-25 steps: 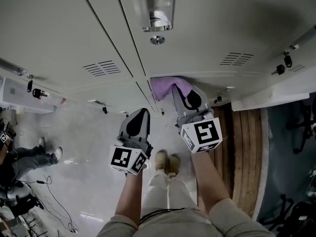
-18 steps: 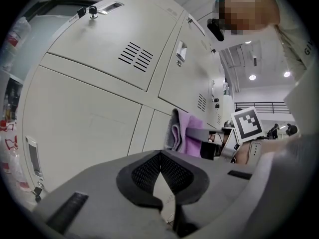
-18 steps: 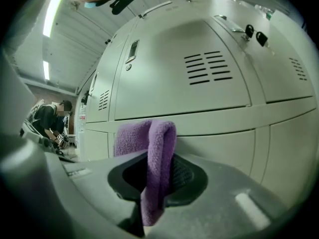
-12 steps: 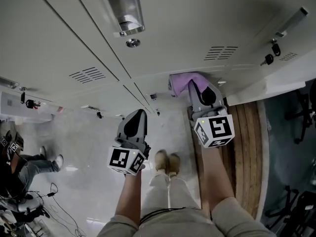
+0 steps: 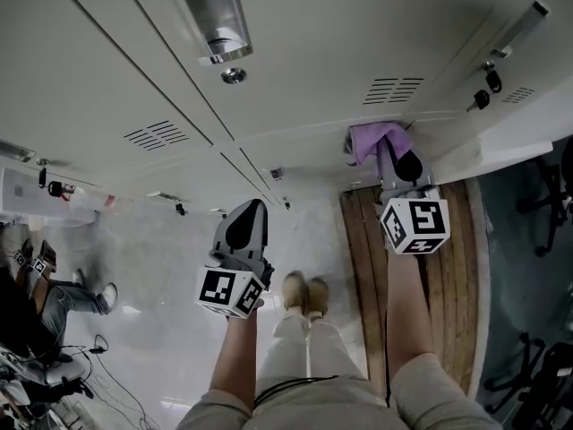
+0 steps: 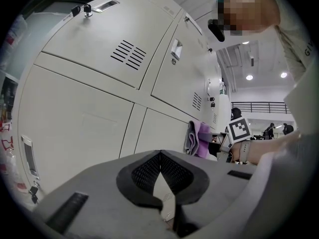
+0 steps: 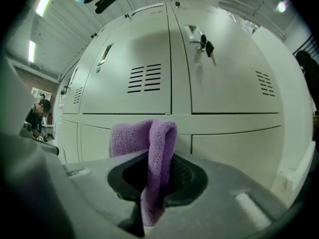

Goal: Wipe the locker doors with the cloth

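Note:
A bank of pale grey locker doors (image 5: pixel 313 70) fills the upper head view, each with a louvred vent (image 5: pixel 392 90) and a handle. My right gripper (image 5: pixel 405 167) is shut on a folded purple cloth (image 5: pixel 373 139), which presses against the lower locker doors near the right. In the right gripper view the purple cloth (image 7: pixel 152 153) sticks up from between the jaws in front of the locker doors (image 7: pixel 169 63). My left gripper (image 5: pixel 247 226) hangs back from the lockers over the floor, shut and holding nothing; in its own view its jaws (image 6: pixel 162 176) meet and the cloth (image 6: pixel 198 139) shows far right.
A metal handle and lock (image 5: pixel 224 38) stick out of the middle door. Keys (image 5: pixel 483 92) hang from a lock at right. A wooden bench (image 5: pixel 448 285) runs along the floor under my right arm. A person (image 5: pixel 36 312) and cables lie at far left.
My right gripper has slid the cloth rightward along the lower locker doors, from the middle to over the bench. The left gripper has stayed put.

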A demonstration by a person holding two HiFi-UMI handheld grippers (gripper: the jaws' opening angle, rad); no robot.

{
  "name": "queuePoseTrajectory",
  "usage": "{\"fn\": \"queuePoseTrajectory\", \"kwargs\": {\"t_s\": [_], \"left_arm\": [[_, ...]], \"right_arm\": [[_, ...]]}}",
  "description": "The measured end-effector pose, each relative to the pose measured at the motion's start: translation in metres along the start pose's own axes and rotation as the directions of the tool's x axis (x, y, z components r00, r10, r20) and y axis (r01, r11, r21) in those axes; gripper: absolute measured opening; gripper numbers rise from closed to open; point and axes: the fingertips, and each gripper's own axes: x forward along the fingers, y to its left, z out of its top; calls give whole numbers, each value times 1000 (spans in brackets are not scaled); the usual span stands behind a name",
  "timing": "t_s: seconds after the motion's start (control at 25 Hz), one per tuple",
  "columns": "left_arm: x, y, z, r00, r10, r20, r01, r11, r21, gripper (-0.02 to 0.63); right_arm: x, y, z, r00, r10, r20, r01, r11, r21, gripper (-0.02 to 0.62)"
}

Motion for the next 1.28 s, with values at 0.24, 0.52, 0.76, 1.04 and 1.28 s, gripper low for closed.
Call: {"fn": "queuePoseTrajectory", "kwargs": {"t_s": [0.24, 0.52, 0.76, 1.04, 1.28], "left_arm": [[-6, 1, -5, 1000, -1, 5, 1, 1000, -1, -2], [-13, 8, -8, 1000, 22, 6, -22, 1000, -14, -2], [-23, 18, -16, 999, 41, 6, -41, 999, -29, -2], [-38, 36, -24, 997, 80, 4, -80, 996, -41, -2], [-51, 48, -24, 995, 105, 7, -104, 994, -31, -2]], "right_arm": [[-4, -22, -2, 998, -55, -4, 55, 998, 24, 57], [-14, 3, -4, 997, -11, 75, 5, 998, 70, 55], [-4, 78, -31, 986, 159, 41, -159, 987, -2, 55], [16, 150, -47, 963, 268, 27, -267, 963, -23, 55], [33, 190, -50, 956, 293, 27, -293, 956, -31, 55]]}}
